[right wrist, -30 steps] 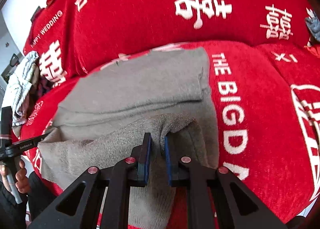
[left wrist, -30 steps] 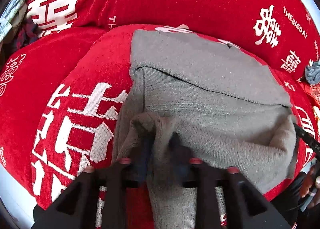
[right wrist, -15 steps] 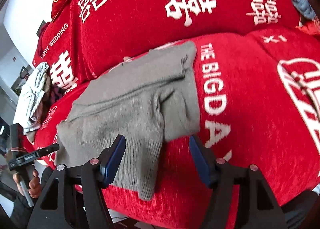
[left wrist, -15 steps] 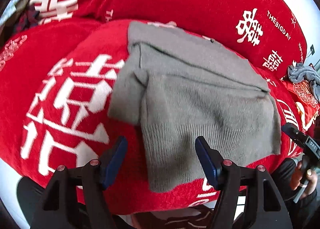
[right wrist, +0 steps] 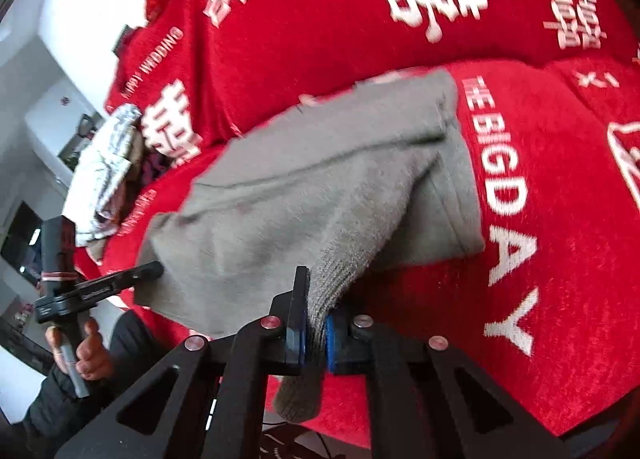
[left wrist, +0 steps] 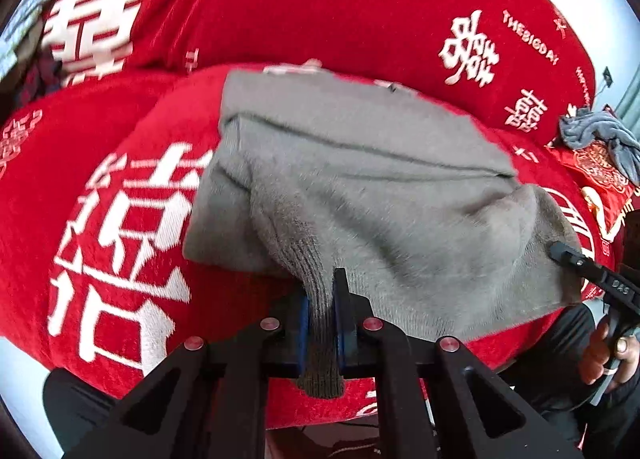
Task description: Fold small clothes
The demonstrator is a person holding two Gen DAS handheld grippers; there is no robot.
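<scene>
A grey knit sweater (left wrist: 360, 179) lies partly folded on a red sofa cover (left wrist: 120, 219), its ribbed hem hanging over the front edge. My left gripper (left wrist: 320, 299) is shut on the hem's left corner, and the ribbing sticks out below the blue pads. In the right wrist view the same sweater (right wrist: 300, 187) spreads up and left, and my right gripper (right wrist: 314, 311) is shut on the hem's right corner. Each view catches the other gripper at the sweater's far corner: the right gripper (left wrist: 580, 263) and the left gripper (right wrist: 120, 279).
The red sofa cover (right wrist: 520, 139) with white characters and lettering fills the seat and backrest. A blue-grey cloth (left wrist: 600, 135) lies at the far right. A pale patterned cloth (right wrist: 104, 171) is bunched at the far left. A person's hands (right wrist: 88, 355) hold the gripper handles below the seat edge.
A second ago both grippers held a fold of the sweater. They let it go, stood open over the hem, and are now shut on its two front corners.
</scene>
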